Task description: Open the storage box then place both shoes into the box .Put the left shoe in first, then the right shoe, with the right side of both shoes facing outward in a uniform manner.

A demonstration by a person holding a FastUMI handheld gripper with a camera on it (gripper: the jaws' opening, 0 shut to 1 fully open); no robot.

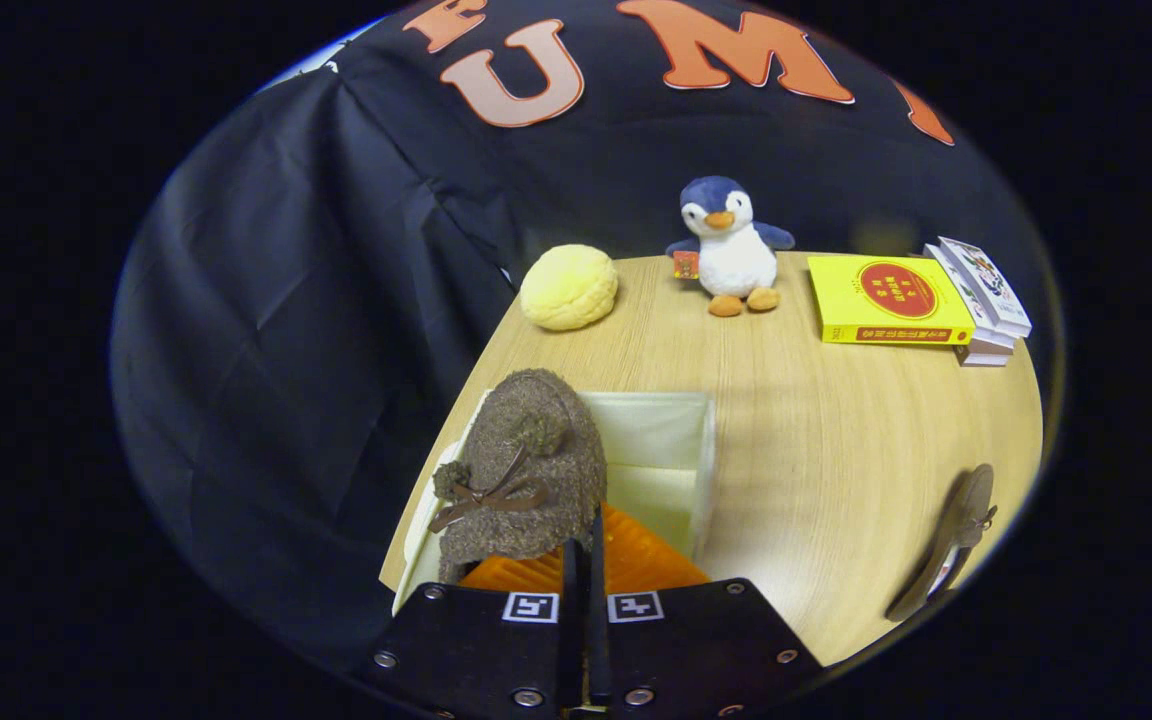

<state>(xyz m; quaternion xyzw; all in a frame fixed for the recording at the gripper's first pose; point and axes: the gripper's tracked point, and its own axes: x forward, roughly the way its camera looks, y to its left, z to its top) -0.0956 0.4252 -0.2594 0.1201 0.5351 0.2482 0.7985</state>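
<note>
Print on the yellow book (886, 297) (red disc) is unreadable.

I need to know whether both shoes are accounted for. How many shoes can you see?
2. One brown shoe is pinched in the shut tool, over the open storage box. The other shoe lies on the table, off to the box's right.

A black cloth wall (336, 250) hangs in folds behind a light wooden table (836, 450). Soft light falls on the tabletop.
</note>
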